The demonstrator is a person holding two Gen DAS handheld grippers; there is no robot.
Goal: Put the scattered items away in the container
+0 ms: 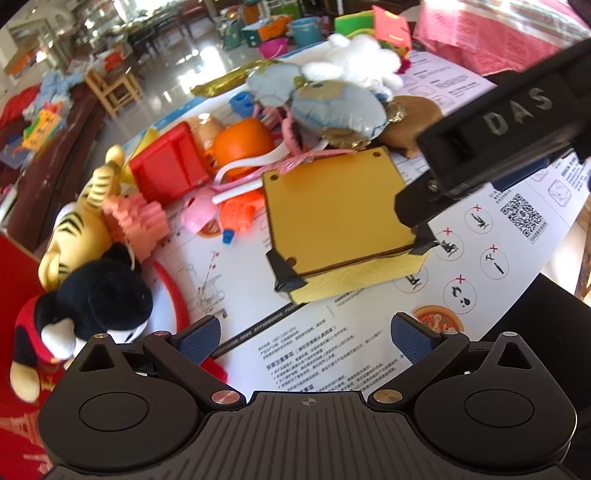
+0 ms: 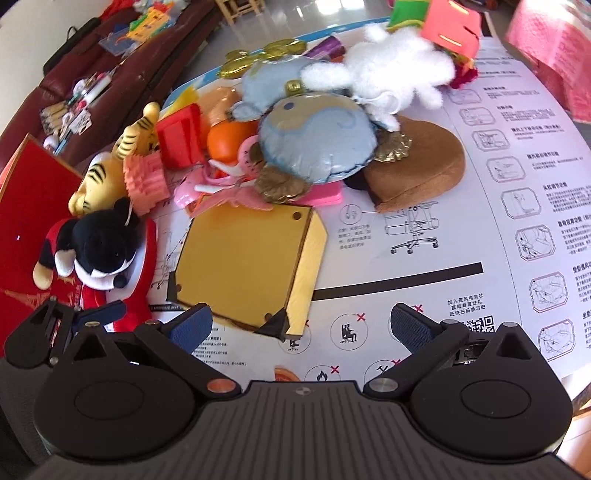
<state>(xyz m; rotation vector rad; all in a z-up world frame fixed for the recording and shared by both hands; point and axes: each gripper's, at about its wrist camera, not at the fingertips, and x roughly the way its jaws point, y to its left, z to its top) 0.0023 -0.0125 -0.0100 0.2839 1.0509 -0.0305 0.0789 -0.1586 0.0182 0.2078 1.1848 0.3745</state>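
A flat yellow box (image 1: 334, 218) with black corners lies on the printed paper sheet (image 1: 332, 350); it also shows in the right wrist view (image 2: 243, 269). Behind it is a pile of toys: a blue foil balloon (image 2: 314, 140), a white plush (image 2: 395, 77), a brown cushion (image 2: 417, 166), an orange ball (image 1: 243, 142), a red bin (image 1: 166, 166), a tiger plush (image 1: 77, 229) and a black plush (image 2: 99, 240). My left gripper (image 1: 314, 341) is open just in front of the box. My right gripper (image 2: 301, 325) is open over the box's near corner. The right gripper's body (image 1: 517, 122) crosses the left wrist view.
A red board (image 2: 29, 206) lies at the left edge. A dark red sofa (image 2: 122, 74) with small clutter stands behind it. A pink cloth (image 1: 498, 29) covers something at the back right. Buckets and boxes sit on the floor beyond the table.
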